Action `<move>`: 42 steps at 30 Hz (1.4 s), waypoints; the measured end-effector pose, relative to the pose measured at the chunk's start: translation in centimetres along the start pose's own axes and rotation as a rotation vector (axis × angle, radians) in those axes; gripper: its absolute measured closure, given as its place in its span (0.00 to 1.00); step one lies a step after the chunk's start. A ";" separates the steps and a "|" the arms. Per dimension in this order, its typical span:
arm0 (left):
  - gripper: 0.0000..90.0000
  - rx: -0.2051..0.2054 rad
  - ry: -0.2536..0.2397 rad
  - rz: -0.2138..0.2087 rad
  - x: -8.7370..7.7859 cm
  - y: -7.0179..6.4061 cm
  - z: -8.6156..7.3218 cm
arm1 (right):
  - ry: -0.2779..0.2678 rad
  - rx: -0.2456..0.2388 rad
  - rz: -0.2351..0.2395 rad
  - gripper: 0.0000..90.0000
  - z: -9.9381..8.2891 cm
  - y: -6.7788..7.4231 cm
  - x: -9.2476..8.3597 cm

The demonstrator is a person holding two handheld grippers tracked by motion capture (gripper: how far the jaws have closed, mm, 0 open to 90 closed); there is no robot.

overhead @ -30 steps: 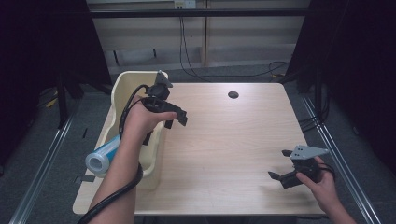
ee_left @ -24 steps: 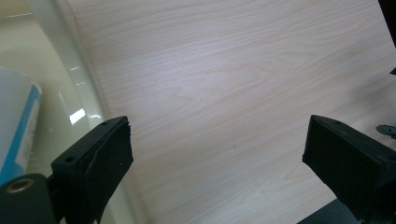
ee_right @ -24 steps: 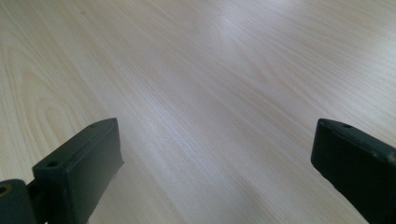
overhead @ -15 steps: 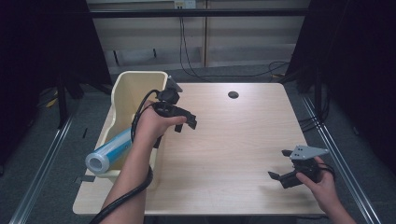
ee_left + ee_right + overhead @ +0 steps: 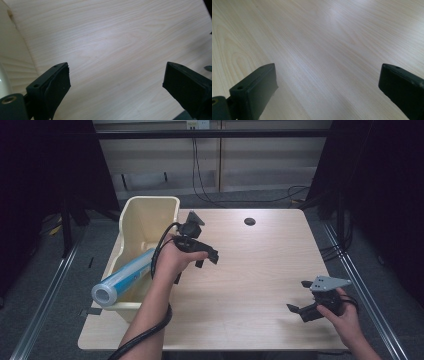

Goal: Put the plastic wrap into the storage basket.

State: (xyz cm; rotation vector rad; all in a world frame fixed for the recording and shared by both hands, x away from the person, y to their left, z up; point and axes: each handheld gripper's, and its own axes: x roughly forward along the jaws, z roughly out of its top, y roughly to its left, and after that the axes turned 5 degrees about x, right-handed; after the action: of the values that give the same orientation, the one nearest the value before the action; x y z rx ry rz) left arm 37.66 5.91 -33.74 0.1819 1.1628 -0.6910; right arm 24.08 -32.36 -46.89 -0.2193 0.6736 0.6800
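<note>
With the roll (image 5: 125, 277) lying in the cream bin (image 5: 150, 210), the left gripper (image 5: 207, 257) hangs wide-jawed and empty beside it, while the right gripper (image 5: 300, 311), also agape, idles farther off.

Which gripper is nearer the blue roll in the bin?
Left. The left gripper is just right of the blue roll; the right gripper is across the table.

Overhead light is washing the pale table (image 5: 260, 270) evenly, leaving a soft bright patch near its far middle — while the surroundings are sinking into near-black. Shadows under the forearms are staying faint and short. In the left gripper view a broad glare is spreading across the wood grain; the near jaws are blurring slightly — the right gripper view is showing the same sheen.
</note>
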 end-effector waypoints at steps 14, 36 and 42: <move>0.07 0.032 -0.012 -0.043 2.5 -1.0 -0.7 | 0.003 0.001 -0.001 0.02 0.0 0.0 0.0; 0.07 0.083 -0.035 -0.077 5.3 -2.1 -2.1 | 0.008 -0.005 0.000 0.02 0.0 0.0 0.2; 0.06 0.101 -0.044 -0.087 6.0 -2.0 -2.6 | 0.013 -0.007 0.002 0.02 0.0 -0.1 0.2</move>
State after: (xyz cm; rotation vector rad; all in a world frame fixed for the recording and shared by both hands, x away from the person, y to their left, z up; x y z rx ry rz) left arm 35.73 3.12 -39.69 0.2013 1.0993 -0.8278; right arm 24.23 -32.29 -47.07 -0.2297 0.6839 0.6830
